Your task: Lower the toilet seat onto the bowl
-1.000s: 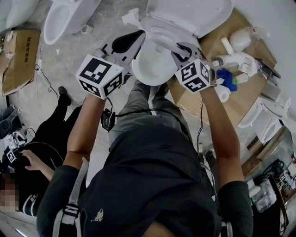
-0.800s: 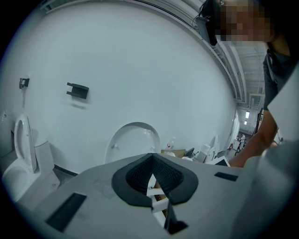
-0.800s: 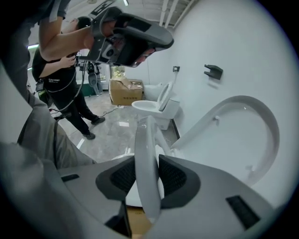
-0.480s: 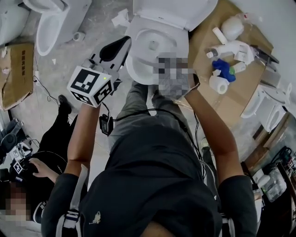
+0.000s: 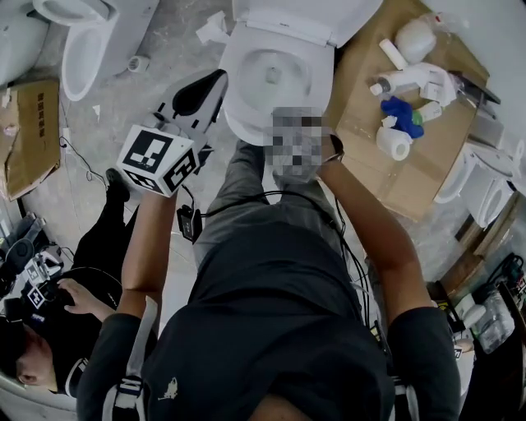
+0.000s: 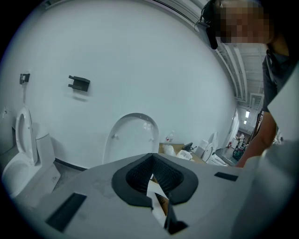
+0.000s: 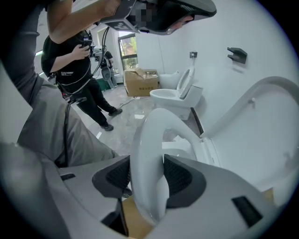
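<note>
Seat (image 5: 234, 92) dropped from raised onto the bowl (image 5: 275, 70), right tool (image 7: 145, 170) opening with its rim between the jaws, left tool (image 5: 215, 80) closed empty beside bowl; task looked basically done.

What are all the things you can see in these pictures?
toilet: one, white, top centre, lid up
toilet seat: one, white, between the right gripper's jaws
other toilets: at least two, white, upper left
cardboard: two pieces, brown, right of the toilet and at the left edge
paper roll: one, white, on the right cardboard
blue item: one, blue, beside the paper roll
second person: one, dark clothes, lower left
left gripper: one, grey with black pads, jaws shut, empty
right gripper: one, grey with black pads, jaws opening round the seat
</note>
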Available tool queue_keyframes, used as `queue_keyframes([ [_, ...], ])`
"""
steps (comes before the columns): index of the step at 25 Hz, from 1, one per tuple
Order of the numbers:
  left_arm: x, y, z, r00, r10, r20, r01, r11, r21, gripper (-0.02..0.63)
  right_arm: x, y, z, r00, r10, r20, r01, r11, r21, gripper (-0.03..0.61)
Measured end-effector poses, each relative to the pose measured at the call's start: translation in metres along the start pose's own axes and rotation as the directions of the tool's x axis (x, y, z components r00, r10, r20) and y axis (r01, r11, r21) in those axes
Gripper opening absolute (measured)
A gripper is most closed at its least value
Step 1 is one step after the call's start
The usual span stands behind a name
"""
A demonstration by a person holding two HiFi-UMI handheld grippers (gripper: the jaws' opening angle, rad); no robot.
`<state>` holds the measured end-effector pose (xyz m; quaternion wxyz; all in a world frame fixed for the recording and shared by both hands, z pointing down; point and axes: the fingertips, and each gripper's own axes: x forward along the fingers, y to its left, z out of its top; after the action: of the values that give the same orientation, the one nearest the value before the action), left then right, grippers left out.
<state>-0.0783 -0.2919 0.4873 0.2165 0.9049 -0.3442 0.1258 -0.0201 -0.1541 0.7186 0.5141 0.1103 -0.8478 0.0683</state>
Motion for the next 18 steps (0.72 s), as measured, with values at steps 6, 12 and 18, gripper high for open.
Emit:
queue_keyframes([
  [6,-0.002,0.008,-0.012,1.0,0.015,-0.015,-0.015,1.0,-0.012,0.003,0.03,0.027,-0.014,0.997,0.054,-0.063,-0.058,0.997,-0.051,0.215],
  [12,0.004,0.015,-0.025,1.0,0.013,-0.023,-0.013,1.0,-0.016,0.003,0.055,0.046,-0.032,0.989,0.095,-0.111,-0.102,0.993,-0.066,0.227],
  [18,-0.002,0.026,-0.041,0.998,0.021,-0.051,-0.023,0.999,-0.041,0.003,0.083,0.072,-0.042,0.966,0.212,-0.147,-0.216,0.976,-0.015,0.239],
])
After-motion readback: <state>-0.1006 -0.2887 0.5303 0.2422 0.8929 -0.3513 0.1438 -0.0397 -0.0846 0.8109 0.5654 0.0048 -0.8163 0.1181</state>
